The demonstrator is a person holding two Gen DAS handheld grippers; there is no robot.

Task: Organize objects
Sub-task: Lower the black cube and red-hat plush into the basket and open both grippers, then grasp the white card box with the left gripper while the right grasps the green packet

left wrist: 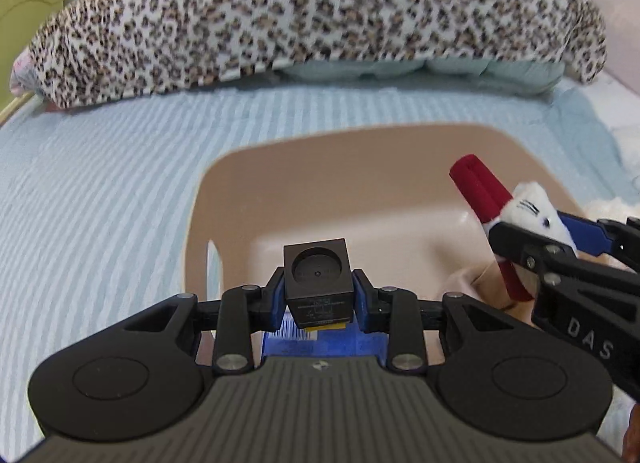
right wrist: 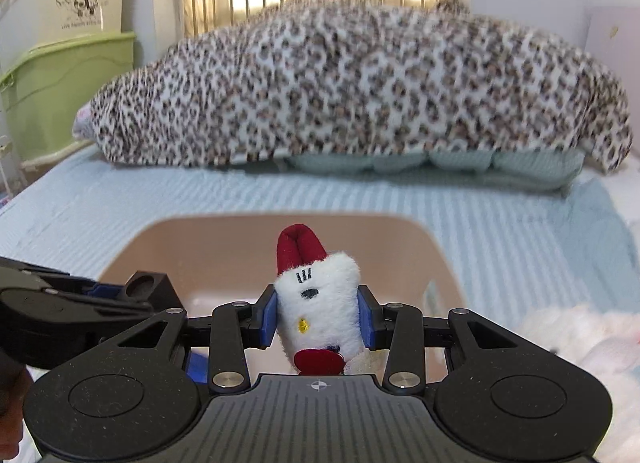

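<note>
The left gripper (left wrist: 319,295) has its 2 blue fingers (left wrist: 276,303) squeezed tight on a small black cube (left wrist: 318,279), held over the near edge of a tan tub (left wrist: 360,151). The right gripper (right wrist: 318,317) has its fingers (right wrist: 269,319) closed on a fluffy white toy (right wrist: 320,303) with a red hat, held over the same tub. The tub sits on a bed with a blue striped sheet (left wrist: 100,203). A spotty blanket (right wrist: 360,83) lies at the far end. A blue box (left wrist: 320,339) lies in the tub under the cube.
</note>
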